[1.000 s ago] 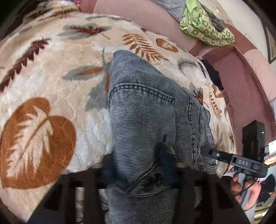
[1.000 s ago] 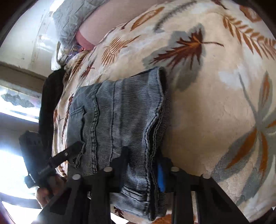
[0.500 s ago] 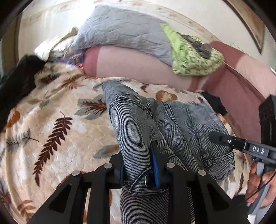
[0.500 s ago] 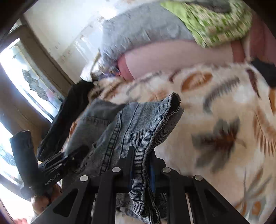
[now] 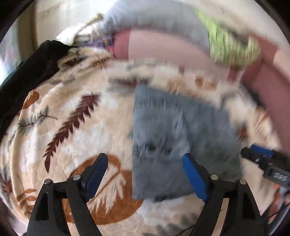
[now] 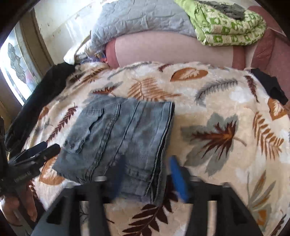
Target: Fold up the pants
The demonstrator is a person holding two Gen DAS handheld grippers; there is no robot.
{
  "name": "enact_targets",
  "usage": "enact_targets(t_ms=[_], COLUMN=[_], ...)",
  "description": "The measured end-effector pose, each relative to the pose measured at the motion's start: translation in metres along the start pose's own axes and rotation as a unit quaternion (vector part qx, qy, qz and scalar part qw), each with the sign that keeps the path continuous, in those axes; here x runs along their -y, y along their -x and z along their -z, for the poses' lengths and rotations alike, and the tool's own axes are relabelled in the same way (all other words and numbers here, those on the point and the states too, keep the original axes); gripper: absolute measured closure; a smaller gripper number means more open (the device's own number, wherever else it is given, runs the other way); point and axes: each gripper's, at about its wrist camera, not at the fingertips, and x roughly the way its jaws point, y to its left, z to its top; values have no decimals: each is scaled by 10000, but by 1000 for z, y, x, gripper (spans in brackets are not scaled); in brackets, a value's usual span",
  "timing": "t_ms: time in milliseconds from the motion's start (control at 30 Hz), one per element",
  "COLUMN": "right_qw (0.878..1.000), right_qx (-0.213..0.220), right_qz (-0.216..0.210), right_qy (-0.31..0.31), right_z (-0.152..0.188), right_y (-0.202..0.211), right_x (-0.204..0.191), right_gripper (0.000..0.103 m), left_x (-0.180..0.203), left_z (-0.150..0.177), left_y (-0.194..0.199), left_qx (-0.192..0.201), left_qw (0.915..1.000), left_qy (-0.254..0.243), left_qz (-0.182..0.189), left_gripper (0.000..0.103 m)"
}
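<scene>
The grey-blue jeans [image 6: 117,138] lie folded in a flat packet on the leaf-print blanket [image 6: 217,109]. In the blurred left wrist view, the jeans [image 5: 181,136] show as a smeared rectangle. My left gripper [image 5: 145,159] hangs over their near left corner with its jaws opening wide and the pads clear of the cloth. My right gripper [image 6: 147,174] is over the near right edge, its jaws also opening. The denim edge lies between them, and the blue pad [image 6: 178,177] stands off it. Each gripper shows in the other's view: right gripper [image 5: 261,159], left gripper [image 6: 36,150].
At the bed's head are a grey pillow [image 6: 141,16], a pink bolster [image 6: 163,49] and a folded green patterned cloth [image 6: 226,23]. A black garment [image 6: 45,85] drapes the left edge by a window [image 6: 16,59]. Another dark item [image 6: 270,85] lies at the right edge.
Both grippers were shut on the lifted jeans; now both have let go with jaws spread. The jeans have dropped flat onto the blanket, and both grippers have drawn back.
</scene>
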Motion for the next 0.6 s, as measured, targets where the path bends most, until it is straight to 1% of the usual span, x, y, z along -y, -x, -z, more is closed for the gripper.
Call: enact_targets(t_ms=[33,67,133,200,233,267,333,400,433,467,500,600], right_qw=[9993,9981,9991,9994,9992,9988,9973,9956,9949,9944,9940,9928], right_qx=[-375,-605,-274,78,252,438,696,838,875,900,920,964], right_qz=[86,59,-14,73,126,131,220,380,412,459,497,568], right_qy=[37,-80,-328,-343,-281,-187,1,187,278,312,324,438], right_z=[4,11,11,9,9,10,13,17,18,20,23,24], right_y=[-16,-27,-6,24,42,59,83,100,106,113,118,125], right_x=[-1,3,8,7,5,1,-6,-14,-16,-15,-13,-17], right_gripper=[35,36,36,35,33,30,14,6,4,3,0,0], left_x=[6,4,2,2,4,8,12,15,16,16,17,17], left_z=[6,9,10,10,11,10,11,11,12,10,10,10], left_y=[-13,-10,6,33,41,54,70,84,92,96,99,104], left_qx=[-281,-209,-106,231,333,452,631,779,866,895,904,896], left_qw=[9994,9996,9999,9997,9994,9988,9977,9967,9961,9958,9958,9959], left_qy=[-201,-163,-16,14,-13,-76,-142,-141,-93,-61,-22,107], left_qz=[-68,34,62,37,-24,-145,-215,-165,-154,-155,-154,-98], left_gripper=[18,18,18,18,18,18,18,18,18,18,17,15])
